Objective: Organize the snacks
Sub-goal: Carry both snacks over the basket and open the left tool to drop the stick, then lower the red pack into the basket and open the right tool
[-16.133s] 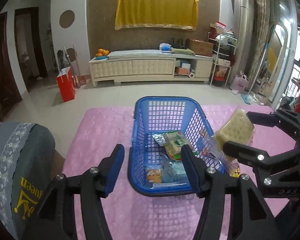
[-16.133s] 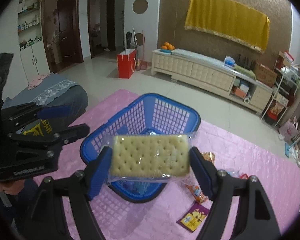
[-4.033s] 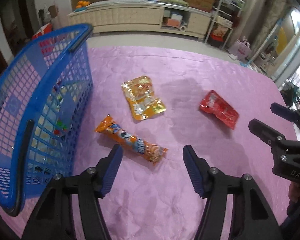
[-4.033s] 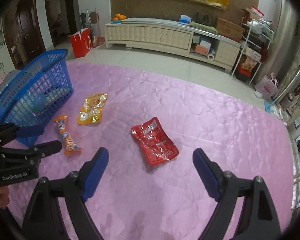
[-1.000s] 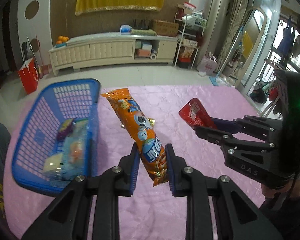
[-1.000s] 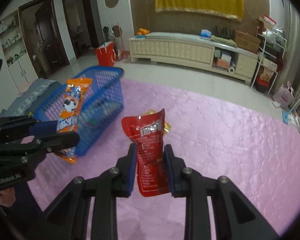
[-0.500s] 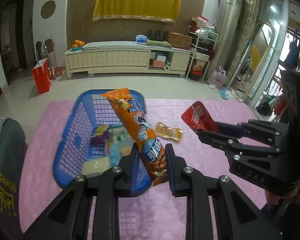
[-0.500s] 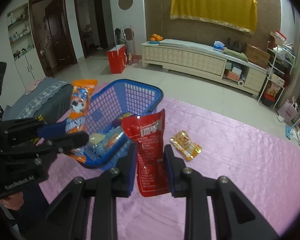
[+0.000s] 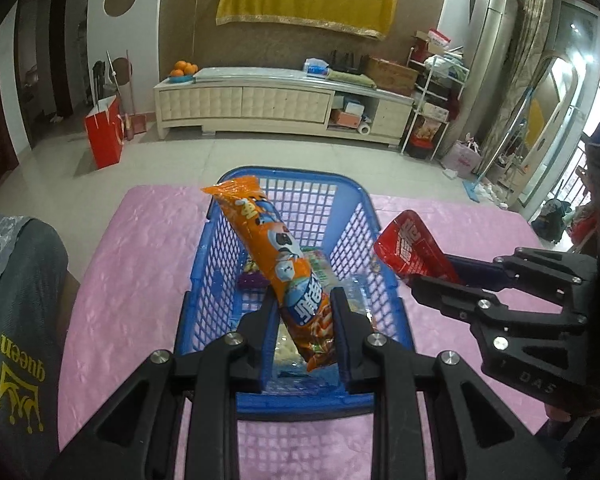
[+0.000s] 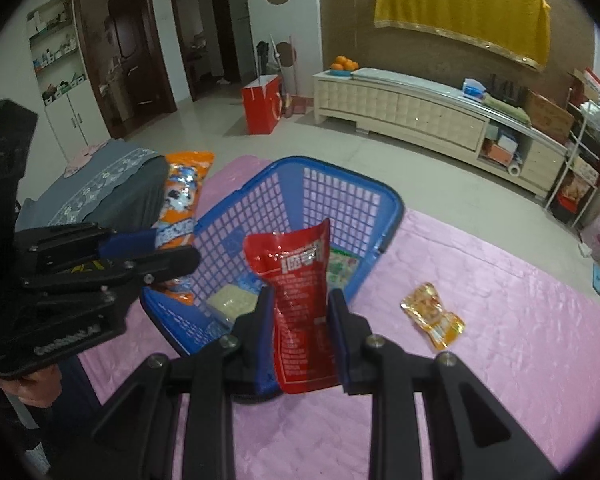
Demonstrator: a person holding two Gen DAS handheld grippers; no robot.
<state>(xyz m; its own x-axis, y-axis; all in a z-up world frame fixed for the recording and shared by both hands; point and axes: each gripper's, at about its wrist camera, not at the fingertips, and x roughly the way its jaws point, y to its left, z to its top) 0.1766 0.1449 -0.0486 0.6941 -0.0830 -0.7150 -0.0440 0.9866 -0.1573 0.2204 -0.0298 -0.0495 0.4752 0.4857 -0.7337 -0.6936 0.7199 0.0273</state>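
My left gripper (image 9: pixel 302 320) is clamped tight on the long orange snack packet (image 9: pixel 274 258), with both blue pads pressing its lower part. The packet rises at a slant from the jaws, its top leaning left. From the left wrist camera it hangs over the blue basket (image 9: pixel 204 280), above the packets already lying inside.

My right gripper (image 10: pixel 300 320) is closed around the red pouch (image 10: pixel 300 280), gripping it near the bottom so that the pouch stands upright between the fingers. The jaws sit a little wider than on the other side, filled by the pouch. In the right wrist view the pouch is in front of the basket's near right corner; I cannot tell for sure whether it is over the rim or just short of it.

The basket rests on the pink cloth (image 10: pixel 520 340). Inside I can make out a pale cracker pack (image 10: pixel 232 298) and a green-printed packet (image 10: pixel 342 266), the rest hidden behind my fingers. One small yellow-orange packet (image 10: pixel 432 316) lies on the cloth, apart from the basket on its right.
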